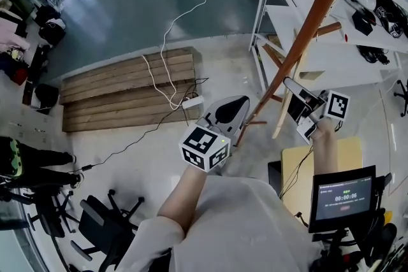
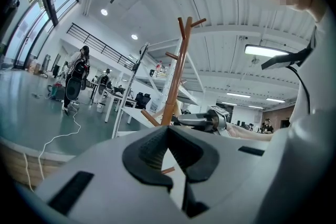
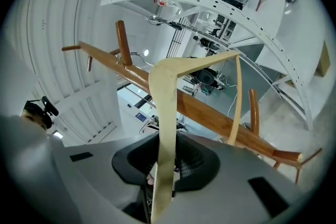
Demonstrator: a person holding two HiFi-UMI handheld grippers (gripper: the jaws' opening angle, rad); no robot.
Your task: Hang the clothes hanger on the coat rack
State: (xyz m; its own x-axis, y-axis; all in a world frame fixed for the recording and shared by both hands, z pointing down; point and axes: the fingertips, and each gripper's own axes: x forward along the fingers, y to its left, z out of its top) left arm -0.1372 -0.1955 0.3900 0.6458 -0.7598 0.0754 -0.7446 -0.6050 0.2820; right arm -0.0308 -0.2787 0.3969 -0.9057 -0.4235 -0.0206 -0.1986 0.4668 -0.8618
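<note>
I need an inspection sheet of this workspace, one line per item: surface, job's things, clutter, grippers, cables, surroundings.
Surface: grey floor with a wooden pallet lying on it.
Job's things: brown coat rack; pale clothes hanger, held in front of it and not on a peg.
Clutter: office chair; bags at the left edge.
Grippers: right gripper tongs shut on the clothes hanger; left gripper tongs together, empty.
Cables: white cable crosses the pallet to a power strip; black cable nearby.
Surroundings: white shelving; small screen.
</note>
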